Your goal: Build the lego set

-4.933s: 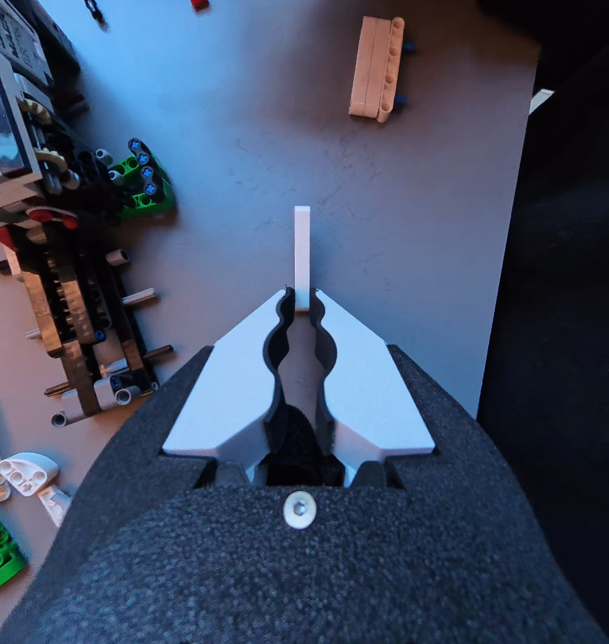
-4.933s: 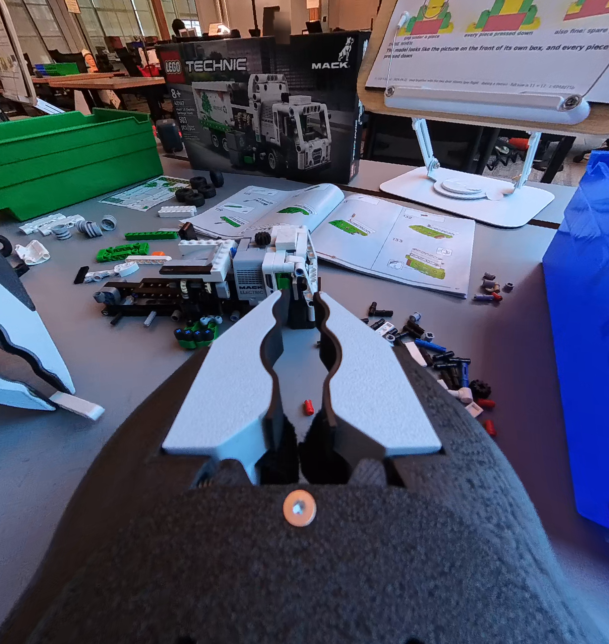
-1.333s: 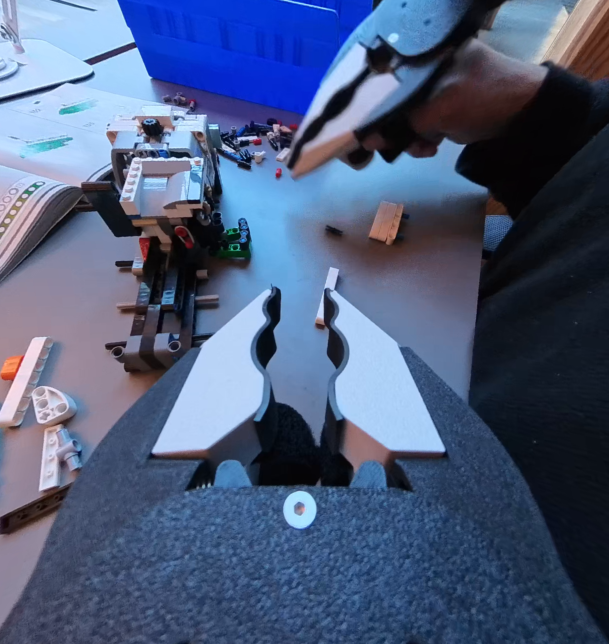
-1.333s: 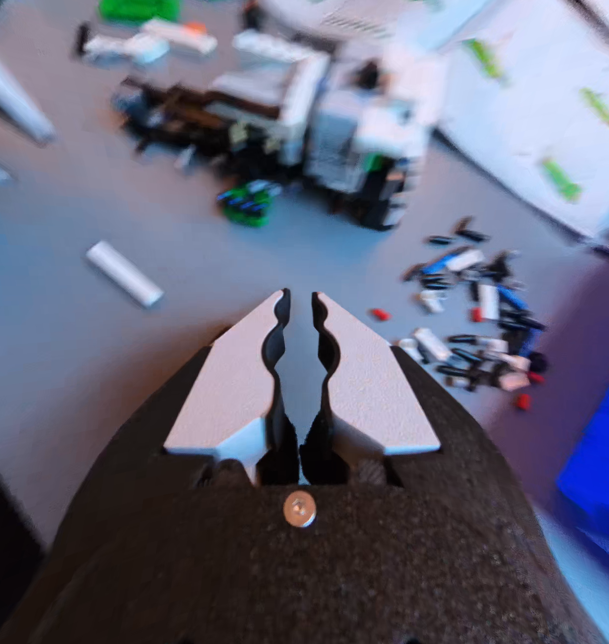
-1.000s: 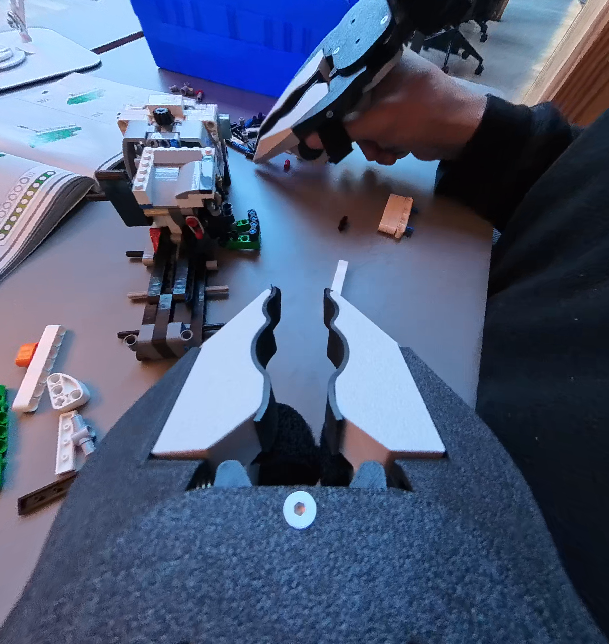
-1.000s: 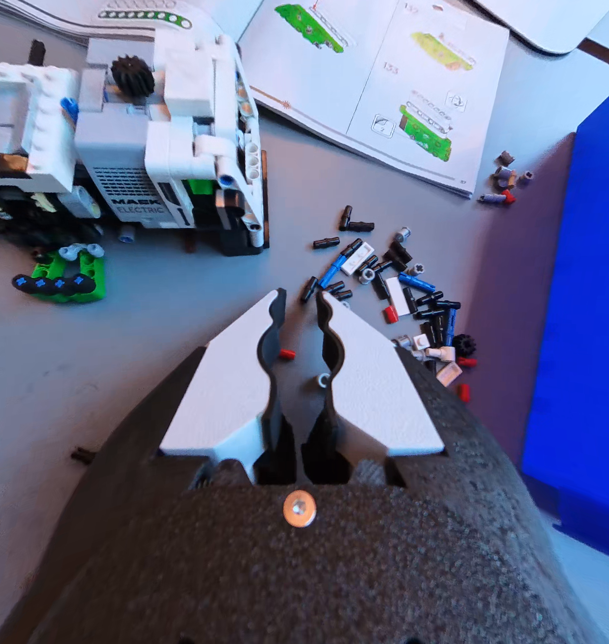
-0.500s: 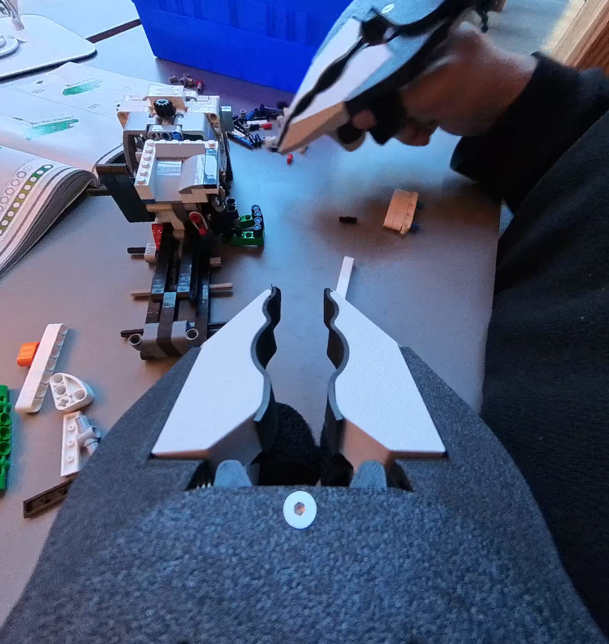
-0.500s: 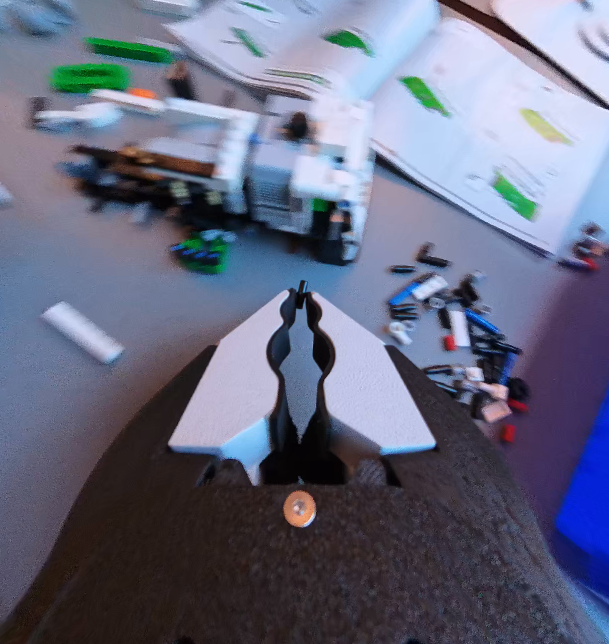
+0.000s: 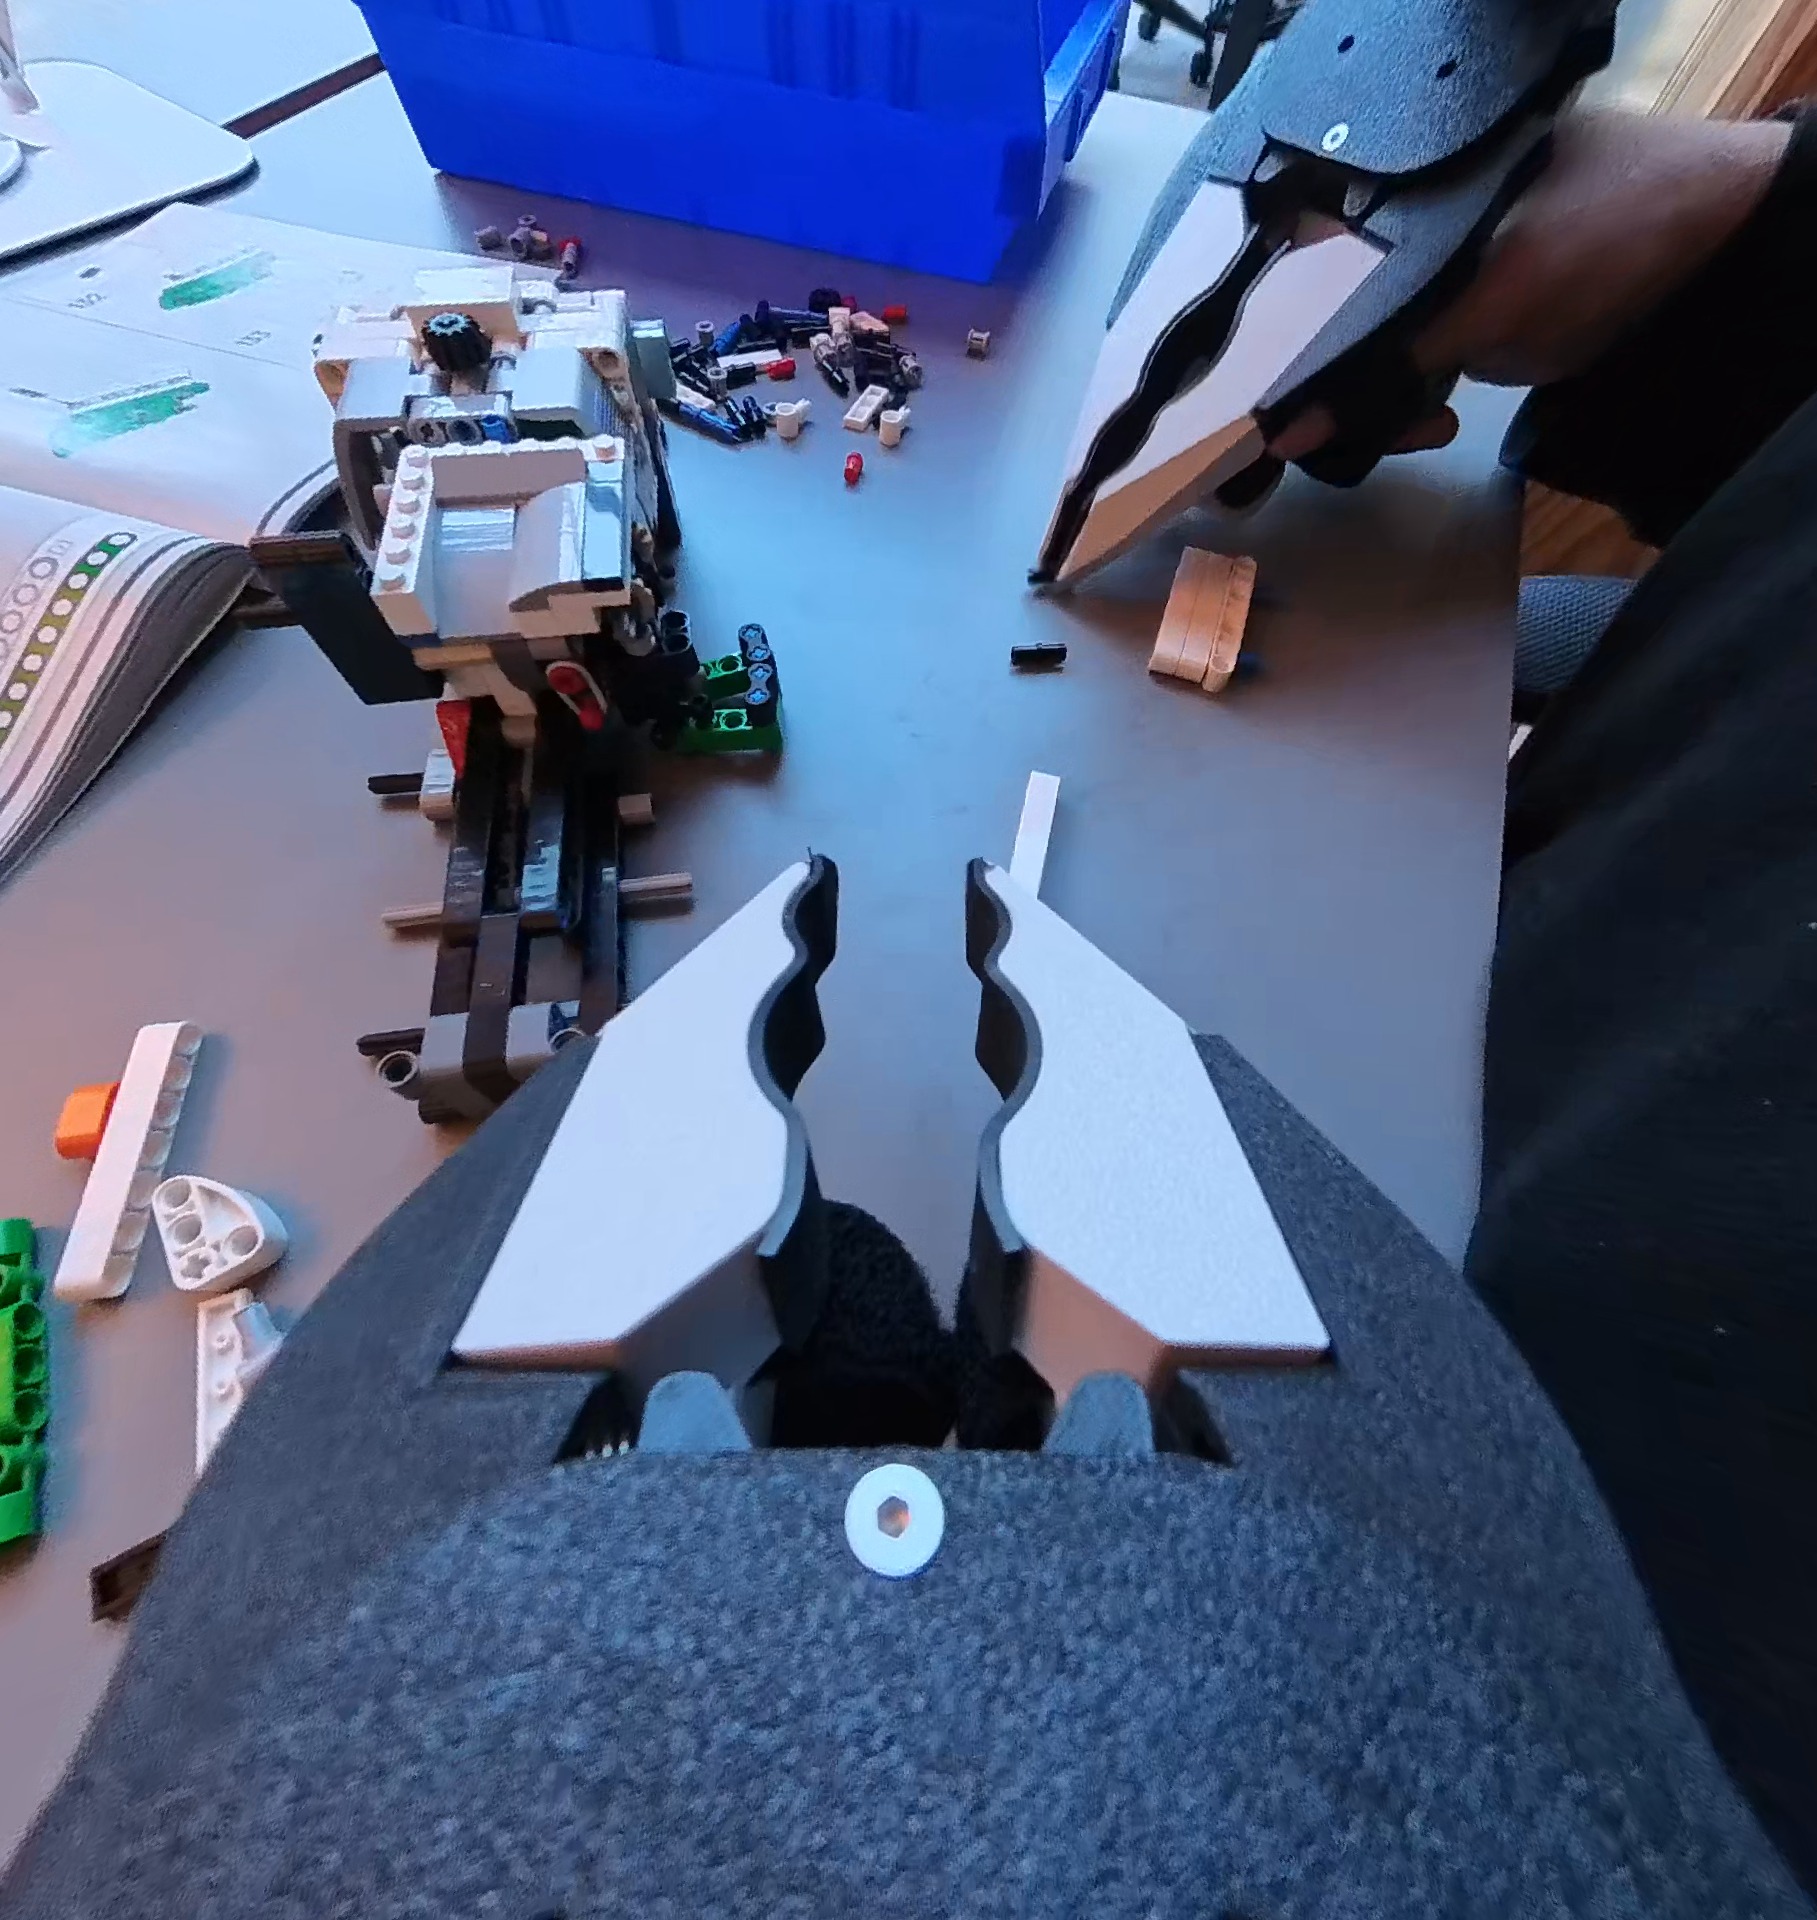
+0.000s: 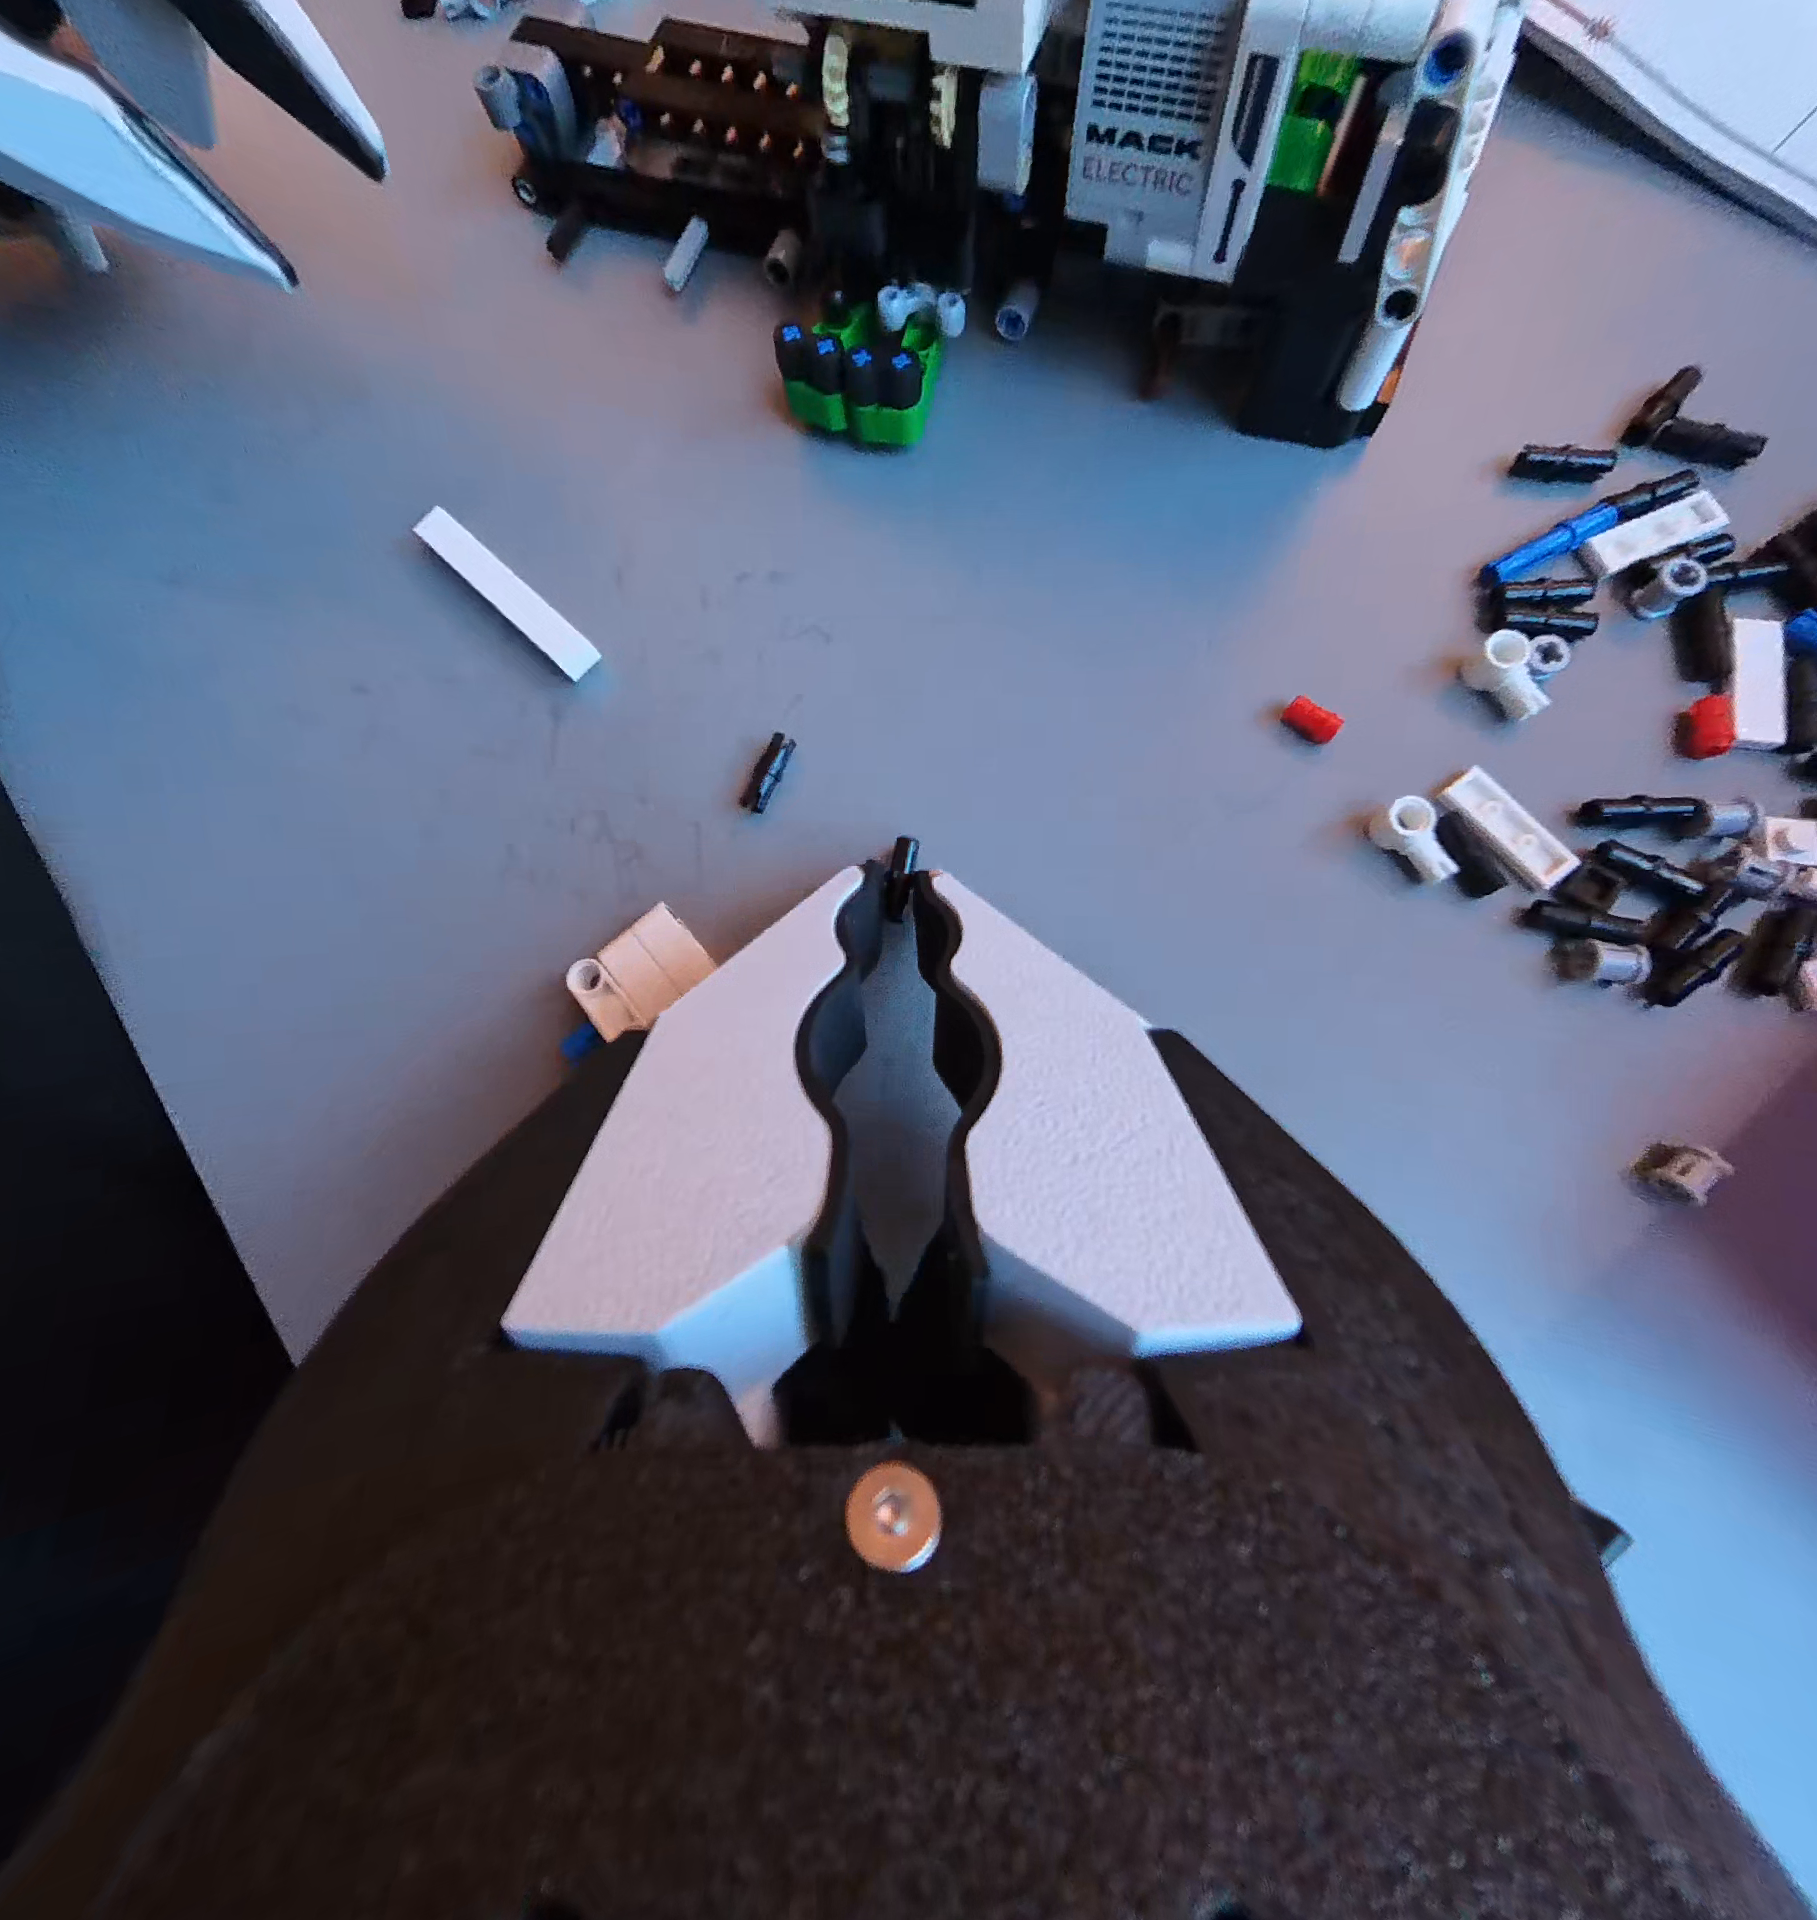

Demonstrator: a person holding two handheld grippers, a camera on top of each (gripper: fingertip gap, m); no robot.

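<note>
Your right gripper [image 10: 899, 883], empty a second ago, now pinches a black pin [image 10: 900, 869]; left gripper [image 9: 899, 883] gapes empty: fetching done, fitting next.

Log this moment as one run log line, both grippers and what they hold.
left gripper: open, empty, above table | right gripper: shut on black pin | second black pin: loose on table | truck build: unfinished
</note>
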